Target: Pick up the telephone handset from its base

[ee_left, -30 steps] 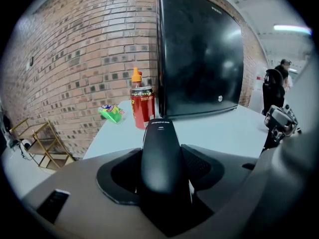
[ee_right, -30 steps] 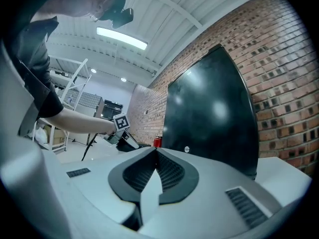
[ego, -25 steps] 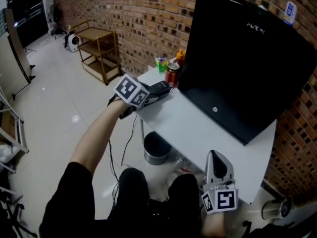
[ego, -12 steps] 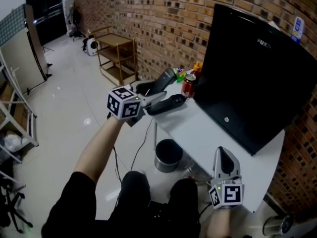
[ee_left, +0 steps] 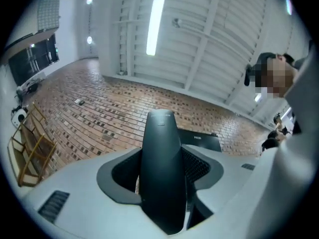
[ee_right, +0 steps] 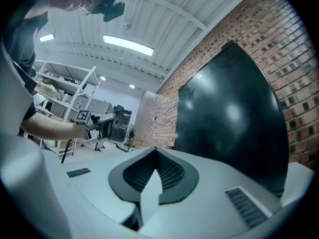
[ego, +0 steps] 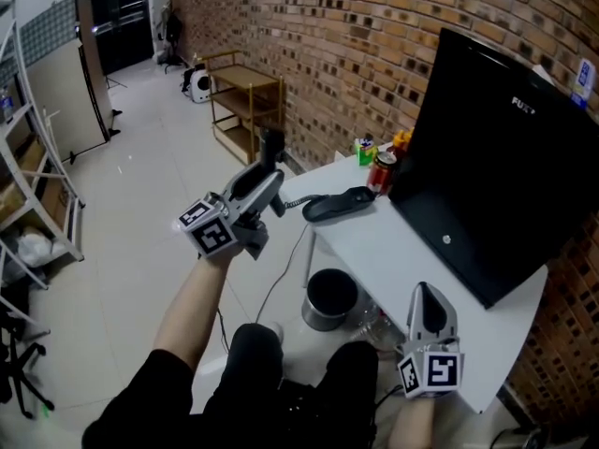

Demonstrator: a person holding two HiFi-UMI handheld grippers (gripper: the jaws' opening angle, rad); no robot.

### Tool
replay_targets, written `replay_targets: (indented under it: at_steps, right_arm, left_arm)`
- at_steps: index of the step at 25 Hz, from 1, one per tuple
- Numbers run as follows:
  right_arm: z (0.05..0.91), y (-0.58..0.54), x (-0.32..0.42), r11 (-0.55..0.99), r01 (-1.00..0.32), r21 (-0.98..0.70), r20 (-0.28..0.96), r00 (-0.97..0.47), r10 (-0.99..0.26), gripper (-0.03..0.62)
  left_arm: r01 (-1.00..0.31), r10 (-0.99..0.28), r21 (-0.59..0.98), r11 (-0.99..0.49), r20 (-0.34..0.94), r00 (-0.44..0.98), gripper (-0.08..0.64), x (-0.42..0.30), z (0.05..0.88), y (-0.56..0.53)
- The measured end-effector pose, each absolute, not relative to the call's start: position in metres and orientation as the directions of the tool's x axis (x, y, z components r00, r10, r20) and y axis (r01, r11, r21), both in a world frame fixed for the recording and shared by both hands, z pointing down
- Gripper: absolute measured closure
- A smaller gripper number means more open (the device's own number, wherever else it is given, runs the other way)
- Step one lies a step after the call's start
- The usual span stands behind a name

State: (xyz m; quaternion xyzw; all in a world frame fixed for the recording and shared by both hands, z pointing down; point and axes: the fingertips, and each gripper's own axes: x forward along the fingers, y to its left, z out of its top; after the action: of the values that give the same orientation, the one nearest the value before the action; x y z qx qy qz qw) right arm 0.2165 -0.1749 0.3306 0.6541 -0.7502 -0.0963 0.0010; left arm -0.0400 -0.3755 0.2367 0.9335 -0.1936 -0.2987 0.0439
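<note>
I am holding the black telephone handset (ego: pixel 271 148) in the left gripper (ego: pixel 251 193). Its jaws are clamped on either side of the handset's body, and in the left gripper view the handset rises straight up between them and fills the middle of the picture. The handset is lifted clear of its base (ego: pixel 339 204). It tilts upward over the pale floor, just off the left end of the white desk (ego: pixel 393 251). The dark base sits near that end of the desk, and a thin cord (ego: pixel 298 200) leads from it toward the gripper. Behind the base stand a red can (ego: pixel 381 169) and a small green box (ego: pixel 365 150), and beside them is a large black monitor (ego: pixel 505 166). A round bin (ego: pixel 329 297) stands on the floor under the desk. The right gripper (ego: pixel 423 297) hangs over the near edge of the desk. Its jaws are pressed together with nothing between them.
</note>
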Motion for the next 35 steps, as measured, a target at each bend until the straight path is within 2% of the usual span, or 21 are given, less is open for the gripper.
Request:
replay_targets:
  at_steps: [6, 11, 17, 35]
  right_arm:
    - [0.327, -0.170, 0.221, 0.100, -0.985, 0.138, -0.138, -0.119, -0.983, 0.582]
    - [0.329, -0.165, 0.230, 0.075, -0.988, 0.134, -0.134, -0.094, -0.987, 0.582]
    - [0.332, -0.169, 0.242, 0.055, -0.991, 0.122, -0.131, -0.072, -0.989, 0.581]
    - [0.332, -0.182, 0.240, 0.084, -0.990, 0.117, -0.134, -0.099, -0.986, 0.582]
  left_arm:
    - [-0.192, -0.380, 0.331, -0.924, -0.726, 0.574, 0.307, -0.084, 0.245, -0.378]
    - [-0.129, -0.373, 0.358, -0.925, -0.786, 0.494, 0.308, -0.105, 0.257, -0.376]
    - [-0.122, -0.361, 0.346, -0.930, -0.802, 0.475, 0.308, -0.112, 0.261, -0.370]
    - [-0.163, -0.363, 0.331, -0.929, -0.739, 0.567, 0.308, -0.098, 0.266, -0.361]
